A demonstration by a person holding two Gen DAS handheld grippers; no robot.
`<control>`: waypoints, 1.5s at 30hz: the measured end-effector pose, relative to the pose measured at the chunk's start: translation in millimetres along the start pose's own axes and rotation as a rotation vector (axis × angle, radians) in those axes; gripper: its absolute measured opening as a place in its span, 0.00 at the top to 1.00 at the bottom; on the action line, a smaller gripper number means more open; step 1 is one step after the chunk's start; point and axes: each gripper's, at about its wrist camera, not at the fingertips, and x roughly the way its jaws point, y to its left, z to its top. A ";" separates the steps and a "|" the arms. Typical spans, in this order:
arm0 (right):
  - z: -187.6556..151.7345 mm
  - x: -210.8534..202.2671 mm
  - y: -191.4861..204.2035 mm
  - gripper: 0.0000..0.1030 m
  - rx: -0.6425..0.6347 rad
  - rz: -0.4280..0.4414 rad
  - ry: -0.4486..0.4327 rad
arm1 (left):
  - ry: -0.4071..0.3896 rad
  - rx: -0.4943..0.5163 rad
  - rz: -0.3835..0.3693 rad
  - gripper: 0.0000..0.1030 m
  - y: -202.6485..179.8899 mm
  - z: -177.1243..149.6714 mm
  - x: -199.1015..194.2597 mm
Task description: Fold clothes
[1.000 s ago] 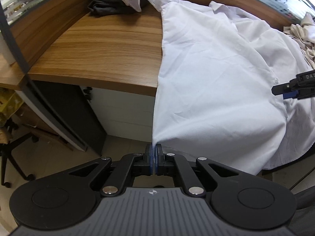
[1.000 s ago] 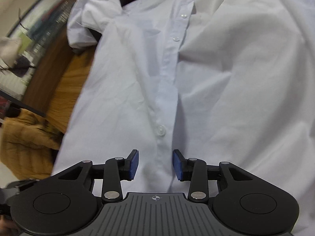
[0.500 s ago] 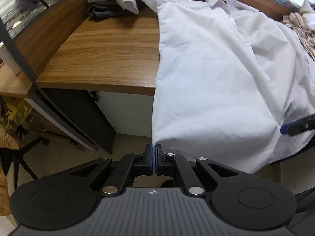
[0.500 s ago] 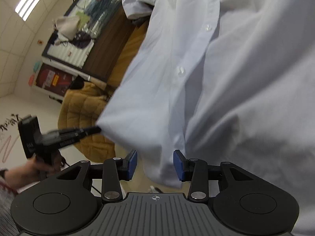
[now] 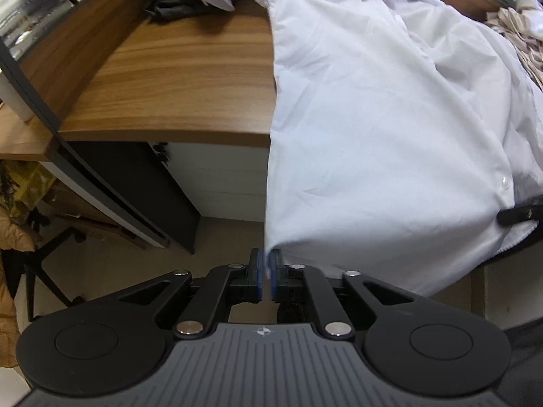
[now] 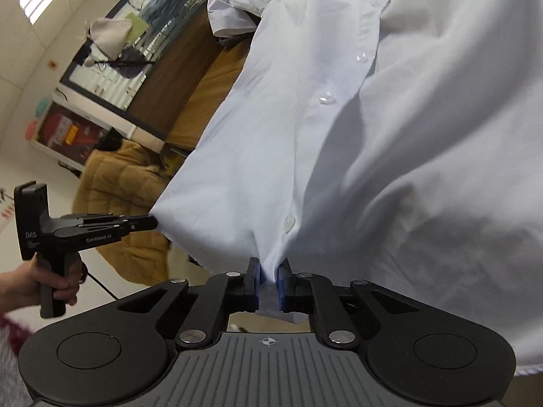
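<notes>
A white button-up shirt [image 5: 373, 118] lies front up on the wooden table [image 5: 169, 68], its lower part hanging over the front edge. My left gripper [image 5: 266, 271] is at the shirt's lower left corner; its jaws are opening, a narrow gap shows, and the corner sits at the tips. The right wrist view shows that gripper [image 6: 154, 221] touching the corner. My right gripper [image 6: 268, 285] is closing on the hem of the shirt [image 6: 373, 135] just below the bottom button [image 6: 289, 223], with fabric bunched between the pads. One of its fingers [image 5: 519, 214] shows at the right.
Dark and white clothes [image 5: 176, 6] are piled at the table's back left and a beige garment [image 5: 519, 23] at the back right. A chair base [image 5: 44, 254] stands on the floor. A brown padded coat [image 6: 125, 186] sits behind. A person's hand [image 6: 30, 281] holds the left gripper's handle.
The left jaws, shut a moment ago, have parted slightly. The right gripper slid down the button placket to the hem and its wide jaws closed onto the fabric.
</notes>
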 end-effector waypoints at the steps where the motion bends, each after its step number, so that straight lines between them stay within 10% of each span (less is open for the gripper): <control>1: 2.9 -5.0 1.7 0.80 -0.005 -0.026 0.009 | -0.009 0.009 -0.007 0.78 -0.4 -1.7 -1.8; 3: 9.5 -16.5 4.3 0.71 -0.018 -0.078 0.019 | -0.030 0.014 -0.025 0.54 -0.9 -3.1 -8.1; 7: 22.7 -54.2 9.2 0.69 -0.065 -0.174 -0.052 | -0.088 -0.009 -0.046 0.41 -1.0 12.5 -24.4; 22: 13.1 -150.3 -30.3 0.58 0.132 -0.569 -0.348 | -0.218 0.047 -0.186 0.32 -16.5 219.4 11.6; 35: 21.4 -129.5 -9.0 0.58 0.415 -0.733 -0.500 | -0.158 0.084 -0.373 0.31 -62.9 419.0 115.1; 45: 1.7 -117.8 6.8 0.58 0.656 -0.838 -0.583 | -0.035 -0.035 -0.425 0.29 -118.9 489.8 199.7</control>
